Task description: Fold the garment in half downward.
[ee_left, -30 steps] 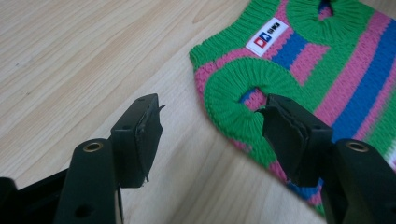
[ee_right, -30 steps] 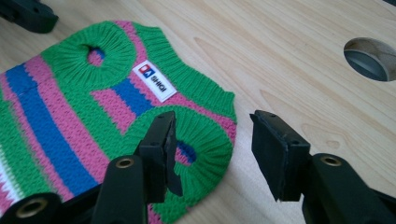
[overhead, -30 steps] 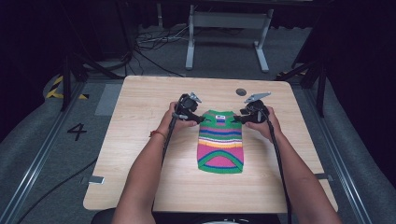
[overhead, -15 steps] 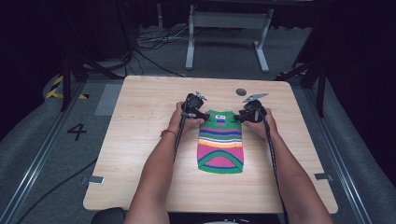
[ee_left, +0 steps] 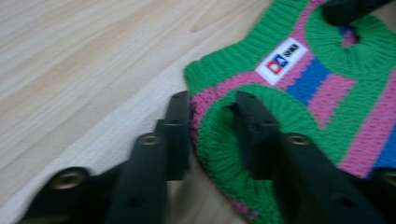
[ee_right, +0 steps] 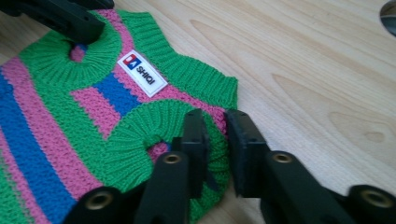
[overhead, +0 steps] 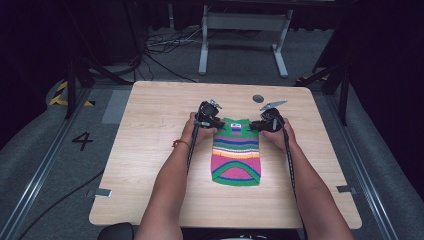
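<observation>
sweater (overhead: 236, 151), small and knitted in green, pink, blue and yellow stripes, lies flat near the middle of the wooden table (overhead: 150, 150), its neck end toward twelve o'clock and its rounded hem toward six. a white label (overhead: 236, 126) sits just below the neck band; in my right claw's view it reads partly as "shiqi" (ee_right: 141, 72).

my left claw (overhead: 216, 123) is at the sweater's shoulder on the nine o'clock side. in its own view (ee_left: 212, 122) the jaws stand a little apart with the green ribbed armhole (ee_left: 243, 140) and the pink edge between them; the knit fills the gap, but i cannot tell whether they are really pinching it or only straddling it.

my right claw (overhead: 254, 126) is at the shoulder on the three o'clock side. in its own view (ee_right: 215, 140) the jaws are closer together, and the outer rim of the green armhole (ee_right: 154, 126) passes between them, so it looks pinched there.

each claw's view catches the other claw's black tip resting at the far armhole, toward twelve o'clock in the frame.

a small dark round disc (overhead: 258, 98) lies on the table toward twelve o'clock from the sweater, well apart from it. my forearms (overhead: 170, 185) come in from six o'clock, cables trailing along them.
</observation>
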`<state>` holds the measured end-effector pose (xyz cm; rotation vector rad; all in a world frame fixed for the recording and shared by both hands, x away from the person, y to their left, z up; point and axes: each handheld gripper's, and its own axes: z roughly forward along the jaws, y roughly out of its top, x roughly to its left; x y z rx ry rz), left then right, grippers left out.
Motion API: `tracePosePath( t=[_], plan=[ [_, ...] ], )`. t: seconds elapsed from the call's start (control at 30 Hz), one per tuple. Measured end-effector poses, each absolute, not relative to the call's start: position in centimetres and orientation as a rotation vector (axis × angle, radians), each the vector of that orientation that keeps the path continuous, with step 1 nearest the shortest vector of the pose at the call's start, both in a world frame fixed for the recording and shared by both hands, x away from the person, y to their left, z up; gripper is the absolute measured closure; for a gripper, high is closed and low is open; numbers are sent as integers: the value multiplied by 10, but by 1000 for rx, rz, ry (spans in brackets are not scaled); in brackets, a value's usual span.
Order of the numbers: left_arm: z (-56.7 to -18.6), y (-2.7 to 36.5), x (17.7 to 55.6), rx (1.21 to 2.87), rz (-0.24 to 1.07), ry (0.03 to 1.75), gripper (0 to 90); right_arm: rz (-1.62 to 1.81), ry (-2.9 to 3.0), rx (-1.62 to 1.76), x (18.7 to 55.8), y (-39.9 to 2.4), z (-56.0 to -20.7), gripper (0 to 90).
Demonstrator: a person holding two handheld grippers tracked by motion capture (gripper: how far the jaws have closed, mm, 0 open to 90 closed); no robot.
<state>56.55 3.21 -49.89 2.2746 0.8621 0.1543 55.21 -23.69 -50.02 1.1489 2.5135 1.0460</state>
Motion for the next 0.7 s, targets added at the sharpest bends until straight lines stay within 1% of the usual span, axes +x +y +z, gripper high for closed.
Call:
tracePosePath(
  t=[0.07, 0.13, 0.2, 0.33, 0.4, 0.7],
  plan=[
    [-498, 31, 564, 2290, 180, 838, 809, 1043, 2513, 1135, 551, -236, -500, 837],
    [-495, 29, 563, 2304, 216, 831, 833, 1032, 2507, 1127, 549, -234, -499, 852],
    [-491, 27, 561, 2328, 254, 808, 840, 1042, 2502, 1122, 548, -234, -497, 856],
    [-481, 28, 559, 2300, 294, 781, 841, 1091, 2474, 1091, 546, -235, -488, 857],
    [-475, 29, 557, 2301, 338, 769, 840, 1100, 2466, 1069, 543, -235, -482, 857],
    [-453, 39, 531, 2296, 354, 646, 837, 1208, 2445, 931, 523, -237, -459, 855]
  ],
)
